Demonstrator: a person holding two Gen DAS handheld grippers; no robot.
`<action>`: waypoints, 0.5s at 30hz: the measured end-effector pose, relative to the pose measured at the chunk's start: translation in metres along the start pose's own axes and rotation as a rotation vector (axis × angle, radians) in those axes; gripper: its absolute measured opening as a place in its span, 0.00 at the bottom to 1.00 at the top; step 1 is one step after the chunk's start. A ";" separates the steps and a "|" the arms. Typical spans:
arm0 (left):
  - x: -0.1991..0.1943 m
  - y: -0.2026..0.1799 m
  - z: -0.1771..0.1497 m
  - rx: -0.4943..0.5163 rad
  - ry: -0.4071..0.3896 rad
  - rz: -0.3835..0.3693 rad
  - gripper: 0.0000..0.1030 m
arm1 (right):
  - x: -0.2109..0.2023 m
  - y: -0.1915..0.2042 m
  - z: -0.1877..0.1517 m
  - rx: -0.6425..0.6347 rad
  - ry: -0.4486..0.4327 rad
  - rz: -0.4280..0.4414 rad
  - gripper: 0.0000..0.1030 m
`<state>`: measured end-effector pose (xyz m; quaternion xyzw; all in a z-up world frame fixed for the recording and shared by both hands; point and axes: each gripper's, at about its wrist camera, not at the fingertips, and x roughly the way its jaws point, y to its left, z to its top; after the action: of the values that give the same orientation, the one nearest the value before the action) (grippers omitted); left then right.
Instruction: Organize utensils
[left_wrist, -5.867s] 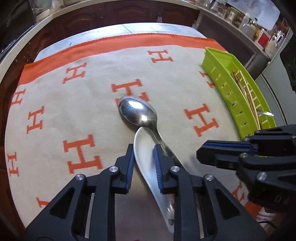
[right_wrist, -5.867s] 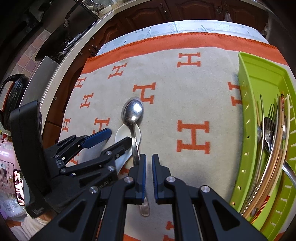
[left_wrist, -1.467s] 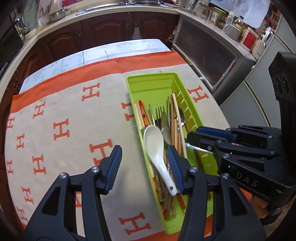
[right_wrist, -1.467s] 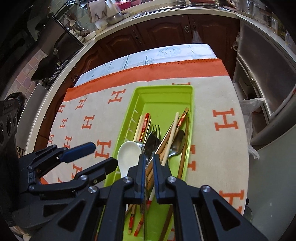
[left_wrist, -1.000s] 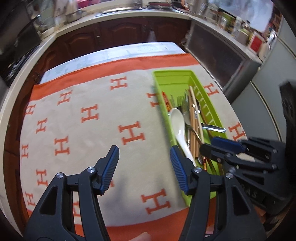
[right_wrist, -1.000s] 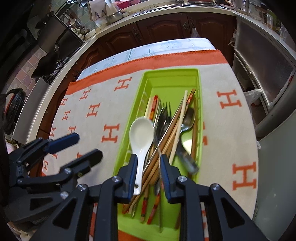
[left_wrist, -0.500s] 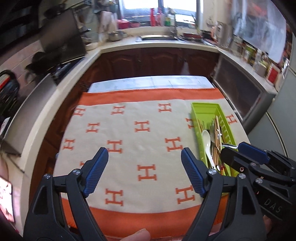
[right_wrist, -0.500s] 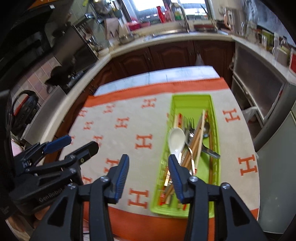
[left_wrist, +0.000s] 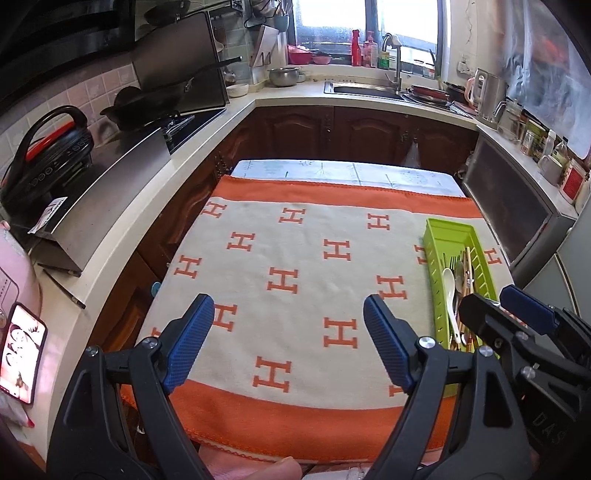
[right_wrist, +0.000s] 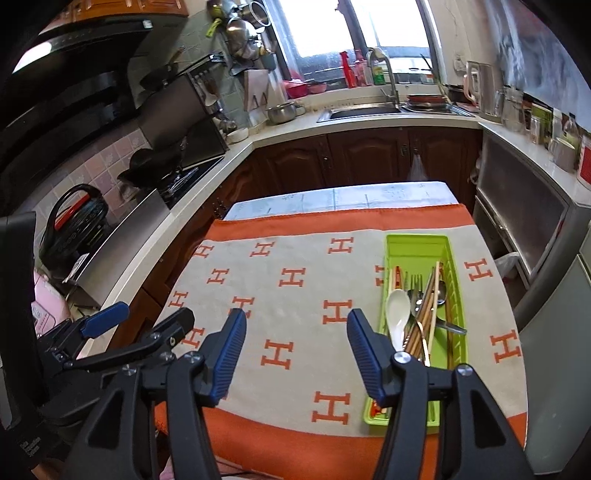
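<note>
A lime-green utensil tray (right_wrist: 417, 242) lies on the right side of the cloth. In it are a white ceramic spoon (right_wrist: 398, 306), forks (right_wrist: 415, 284), wooden chopsticks (right_wrist: 430, 295) and a metal spoon (right_wrist: 441, 291). My right gripper (right_wrist: 295, 321) hovers high over the cloth, left of the tray. Its jaws are opening and nothing is between them. My left gripper (left_wrist: 286, 314) is open and empty, over the middle of the cloth. The left wrist view has the tray (left_wrist: 448, 229) and white spoon (left_wrist: 448, 280) at far right, partly behind the right gripper (left_wrist: 489, 299).
A beige cloth (left_wrist: 295, 258) with orange H marks and orange borders covers the table. Counters wrap around it: a stove (left_wrist: 177, 122) at left, a sink (left_wrist: 369, 88) at the back, an appliance (left_wrist: 517, 214) at right. A phone (left_wrist: 22, 350) lies at lower left.
Both grippers have risen and pulled back from the tray, so more of the kitchen shows. Their jaws have widened. The white spoon and metal spoon stay in the tray.
</note>
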<state>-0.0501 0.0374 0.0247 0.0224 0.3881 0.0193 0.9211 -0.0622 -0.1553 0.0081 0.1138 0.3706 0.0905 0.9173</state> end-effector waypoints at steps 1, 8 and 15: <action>0.001 -0.001 0.000 -0.001 0.000 -0.001 0.79 | 0.001 0.003 -0.001 -0.006 0.007 0.004 0.56; 0.004 -0.002 0.002 0.000 0.002 -0.001 0.79 | 0.007 0.009 -0.001 -0.009 0.020 -0.003 0.56; 0.018 -0.002 0.010 0.002 0.011 -0.020 0.79 | 0.012 0.013 -0.001 -0.011 0.029 -0.026 0.56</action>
<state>-0.0307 0.0359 0.0185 0.0193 0.3932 0.0099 0.9192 -0.0552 -0.1392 0.0033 0.1026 0.3848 0.0822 0.9136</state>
